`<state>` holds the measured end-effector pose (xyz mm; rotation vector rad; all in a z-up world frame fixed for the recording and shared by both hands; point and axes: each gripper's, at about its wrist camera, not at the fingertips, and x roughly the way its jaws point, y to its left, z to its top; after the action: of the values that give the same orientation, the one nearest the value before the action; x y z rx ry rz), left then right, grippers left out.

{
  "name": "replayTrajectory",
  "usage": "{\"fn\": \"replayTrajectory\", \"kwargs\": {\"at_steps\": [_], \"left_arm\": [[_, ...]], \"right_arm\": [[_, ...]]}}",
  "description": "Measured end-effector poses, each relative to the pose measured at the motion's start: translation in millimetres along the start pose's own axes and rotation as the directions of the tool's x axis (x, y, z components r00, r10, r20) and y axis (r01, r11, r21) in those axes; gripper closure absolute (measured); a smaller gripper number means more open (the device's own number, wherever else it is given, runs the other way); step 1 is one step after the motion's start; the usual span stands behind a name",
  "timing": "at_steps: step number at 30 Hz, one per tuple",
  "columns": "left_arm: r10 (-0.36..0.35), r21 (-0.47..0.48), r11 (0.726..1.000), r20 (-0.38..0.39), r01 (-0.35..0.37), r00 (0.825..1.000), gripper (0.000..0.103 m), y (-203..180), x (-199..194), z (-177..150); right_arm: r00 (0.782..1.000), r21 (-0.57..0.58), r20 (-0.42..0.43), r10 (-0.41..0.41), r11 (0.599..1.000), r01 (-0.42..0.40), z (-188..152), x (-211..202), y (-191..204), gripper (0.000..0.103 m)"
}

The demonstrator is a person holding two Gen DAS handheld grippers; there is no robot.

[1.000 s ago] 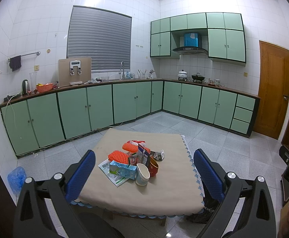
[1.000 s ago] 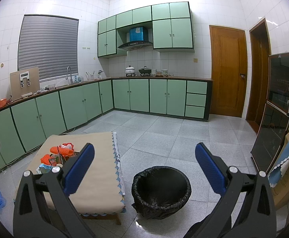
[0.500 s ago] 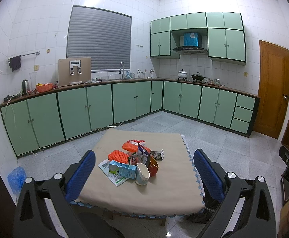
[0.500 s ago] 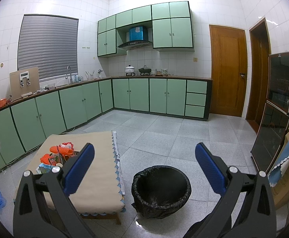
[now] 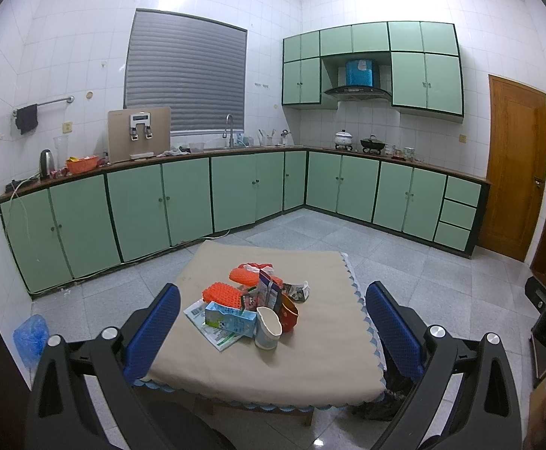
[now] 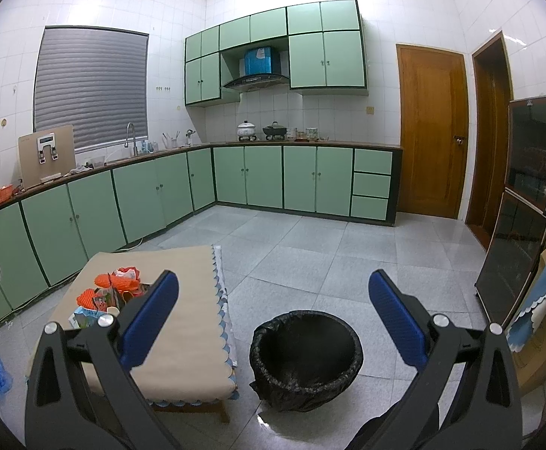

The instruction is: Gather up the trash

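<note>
A pile of trash [image 5: 252, 305] lies on a low table with a beige cloth [image 5: 302, 360]: a white paper cup [image 5: 267, 328], a blue carton [image 5: 229, 318], orange mesh pieces [image 5: 222, 294], a red cup [image 5: 288, 313] and paper. My left gripper [image 5: 273, 322] is open and empty, held above and before the table. My right gripper [image 6: 273, 318] is open and empty, above a bin with a black bag [image 6: 306, 360] on the floor right of the table [image 6: 183, 356]. The pile also shows in the right wrist view [image 6: 108, 296].
Green cabinets [image 5: 183, 198] run along the far walls with a worktop. A wooden door [image 6: 432, 150] is at the right, a dark glass cabinet [image 6: 524, 206] beside it. A blue plastic bag [image 5: 29, 333] lies on the floor left of the table.
</note>
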<state>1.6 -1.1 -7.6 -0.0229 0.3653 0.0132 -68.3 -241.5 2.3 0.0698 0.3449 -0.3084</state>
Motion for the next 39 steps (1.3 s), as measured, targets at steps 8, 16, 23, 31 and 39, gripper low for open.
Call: {"fn": "replayTrajectory", "kwargs": {"at_steps": [8,16,23,31,39], "left_arm": [[-0.008,-0.032,0.999,-0.012,0.008,1.000,0.006,10.4,18.5,-11.3],[0.003,-0.076,0.997,-0.171,-0.016,0.985,0.006,36.1,84.1,-62.6],[-0.070,-0.072,0.996,-0.225,0.055,0.972,0.006,34.0,135.8,-92.3],[0.029,-0.037,0.999,-0.223,-0.038,0.974,0.006,6.4,220.8,-118.7],[0.108,-0.028,0.992,-0.284,-0.121,0.953,0.012,-3.6,302.1,-152.4]], "right_arm": [[1.000,-0.011,-0.015,0.017,1.000,-0.017,-4.8,15.6,6.3,0.005],[0.991,-0.064,-0.088,0.098,0.993,-0.104,-27.4,71.9,34.7,0.005],[0.959,-0.074,-0.191,0.209,0.971,-0.227,-49.3,139.4,62.3,0.005],[0.930,-0.069,-0.253,0.265,0.954,-0.291,-51.6,211.8,79.6,0.005],[0.910,-0.080,-0.309,0.276,0.946,-0.314,-63.7,256.3,85.0,0.005]]}}
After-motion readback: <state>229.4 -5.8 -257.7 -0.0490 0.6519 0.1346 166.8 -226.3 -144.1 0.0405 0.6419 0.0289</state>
